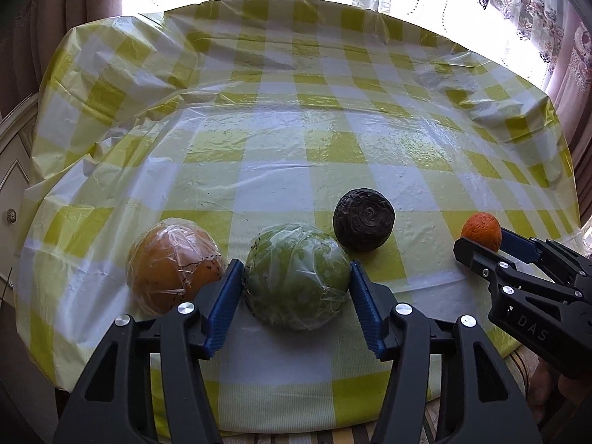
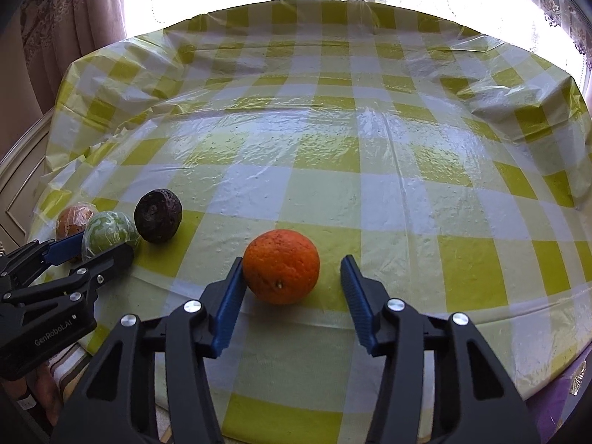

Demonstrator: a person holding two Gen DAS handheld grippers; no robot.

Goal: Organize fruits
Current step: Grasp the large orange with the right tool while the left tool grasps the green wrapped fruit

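Blue ribbed pads of the left gripper point(image 1: 296, 285) sit nearest the lens, one on each side of the green wrapped fruit point(image 1: 298, 277); both pads appear to touch its film, so it reads as clamped at medium width, though how firmly cannot be told. Orange-brown wrapped fruit point(image 1: 174, 266): just beside the green one on the left, close against the left pad. Dark wrinkled fruit point(image 1: 364, 218): slightly farther, right of the green one, apart from it. Orange point(image 2: 281, 266): well to the right on the near edge of the checked tablecloth point(image 2: 370, 148), between the pads of the right gripper point(image 2: 292, 277); the left pad meets its skin, the right pad stands clear with cloth showing between, so this tool is not gripping. Judged step: securing one fruit per tool before moving them into order. Handling notes: centre the right jaws on the orange so closing does not roll it off the near edge; squeeze the green fruit gently, as slick film may slip; lift straight up to avoid nudging the neighbouring fruit.
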